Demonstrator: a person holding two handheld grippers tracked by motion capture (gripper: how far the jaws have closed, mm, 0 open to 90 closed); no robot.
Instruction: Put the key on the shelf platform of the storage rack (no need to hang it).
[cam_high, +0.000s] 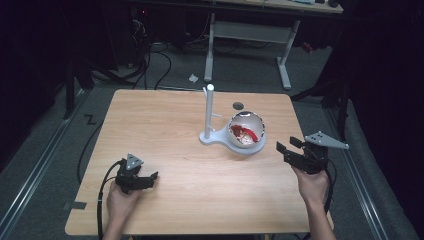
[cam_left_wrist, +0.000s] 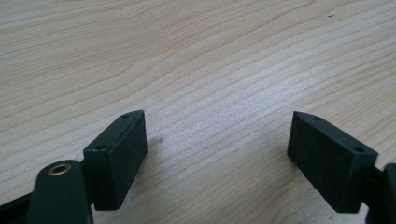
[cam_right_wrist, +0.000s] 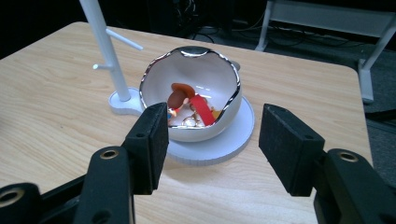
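A white egg-shaped bowl (cam_high: 245, 129) (cam_right_wrist: 194, 91) with a jagged rim sits on a white round base (cam_right_wrist: 224, 140) right of the table's middle. Inside lie small red, brown and yellow items (cam_right_wrist: 191, 105). A white post (cam_high: 209, 111) (cam_right_wrist: 105, 46) with short pegs rises from the base's left end. My right gripper (cam_high: 290, 146) (cam_right_wrist: 212, 144) stands open just right of the bowl, its jaws pointing at it with nothing between them. At the near left, my left gripper (cam_high: 147, 179) (cam_left_wrist: 217, 154) rests open low over bare wood.
The wooden table (cam_high: 165, 135) has a small dark round hole (cam_high: 238, 105) behind the bowl. Beyond the far edge stand a white desk frame (cam_high: 250, 35) and cables on grey carpet. A scrap of paper (cam_high: 193, 78) lies on the floor.
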